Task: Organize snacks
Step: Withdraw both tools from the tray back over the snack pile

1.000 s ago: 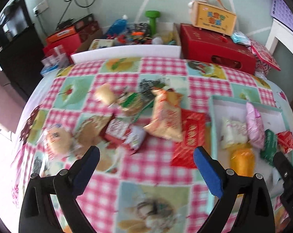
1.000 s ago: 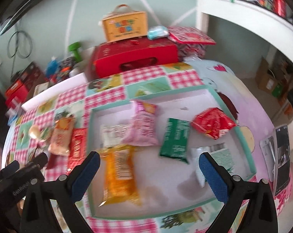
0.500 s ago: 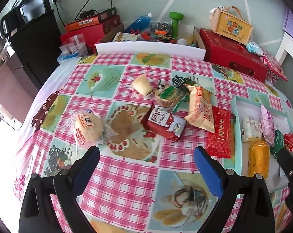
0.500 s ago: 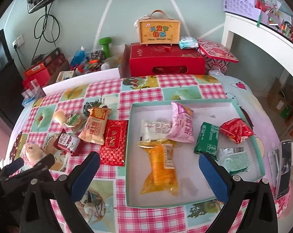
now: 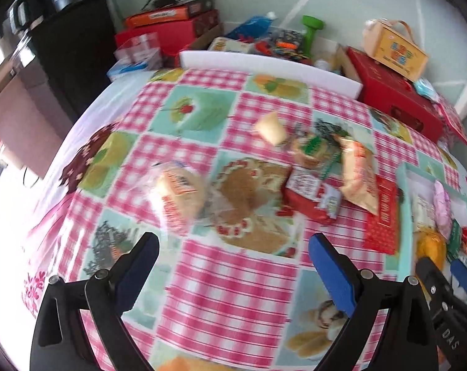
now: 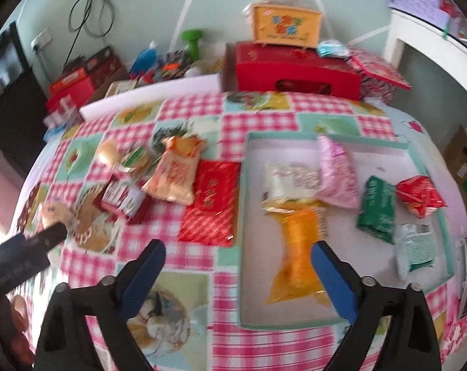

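"DAS" on right hand-held gripper

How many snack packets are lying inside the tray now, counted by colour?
In the tray, right wrist view:
White: 2
Pink: 1
Orange: 1
Green: 1
Red: 1
Total: 6

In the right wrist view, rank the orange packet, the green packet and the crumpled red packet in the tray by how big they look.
1. Orange packet, clearly the largest, though it lies nearest the camera, which flatters it.
2. Green packet.
3. Crumpled red packet, close to the green one; its crumpling makes that ranking unsure.
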Demonstrator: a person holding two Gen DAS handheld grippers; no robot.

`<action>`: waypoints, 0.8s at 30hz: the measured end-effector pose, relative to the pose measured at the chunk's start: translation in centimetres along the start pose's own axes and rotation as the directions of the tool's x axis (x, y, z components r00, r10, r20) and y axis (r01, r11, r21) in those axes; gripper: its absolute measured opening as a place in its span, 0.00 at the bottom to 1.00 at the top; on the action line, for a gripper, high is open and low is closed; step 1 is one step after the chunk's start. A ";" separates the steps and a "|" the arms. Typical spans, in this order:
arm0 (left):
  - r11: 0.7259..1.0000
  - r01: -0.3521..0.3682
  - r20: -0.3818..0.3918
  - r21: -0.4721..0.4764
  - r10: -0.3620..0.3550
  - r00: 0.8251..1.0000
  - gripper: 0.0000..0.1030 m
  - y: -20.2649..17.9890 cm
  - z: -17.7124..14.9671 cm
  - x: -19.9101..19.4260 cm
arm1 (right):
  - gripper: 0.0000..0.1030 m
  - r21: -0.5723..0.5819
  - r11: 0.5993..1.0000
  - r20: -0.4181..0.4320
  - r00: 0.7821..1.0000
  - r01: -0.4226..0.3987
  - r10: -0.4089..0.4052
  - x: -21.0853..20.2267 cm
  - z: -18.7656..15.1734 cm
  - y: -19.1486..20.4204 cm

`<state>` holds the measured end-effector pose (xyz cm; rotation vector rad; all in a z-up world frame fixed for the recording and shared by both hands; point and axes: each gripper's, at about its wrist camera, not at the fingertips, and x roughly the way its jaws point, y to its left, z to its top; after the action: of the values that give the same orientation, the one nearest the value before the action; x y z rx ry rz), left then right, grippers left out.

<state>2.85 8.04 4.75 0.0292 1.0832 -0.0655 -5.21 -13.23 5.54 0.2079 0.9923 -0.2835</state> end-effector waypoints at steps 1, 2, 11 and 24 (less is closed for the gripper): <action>1.000 0.000 -0.007 -0.018 0.000 1.000 0.94 0.7 0.0 0.2 | 0.93 -0.008 1.000 0.002 1.000 -0.012 0.012 0.0 -0.1 0.5; 0.999 0.000 -0.014 -0.037 0.000 1.000 0.94 1.6 0.0 0.4 | 0.93 -0.017 1.000 0.002 1.000 -0.021 0.021 0.1 -0.1 1.0; 0.977 -0.041 -0.075 -0.208 0.026 0.997 0.94 8.0 -0.6 2.3 | 0.93 -0.092 0.994 -0.051 0.997 -0.056 0.051 1.7 -1.1 5.1; 0.935 0.099 -0.056 -0.341 -0.125 0.991 0.94 9.5 1.7 4.1 | 0.88 -0.124 0.987 -0.057 0.993 -0.107 0.100 3.0 -0.7 7.2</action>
<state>6.95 17.25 1.81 -0.3430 1.1605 0.0202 -1.83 -6.61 2.95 0.1509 1.0421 -0.1203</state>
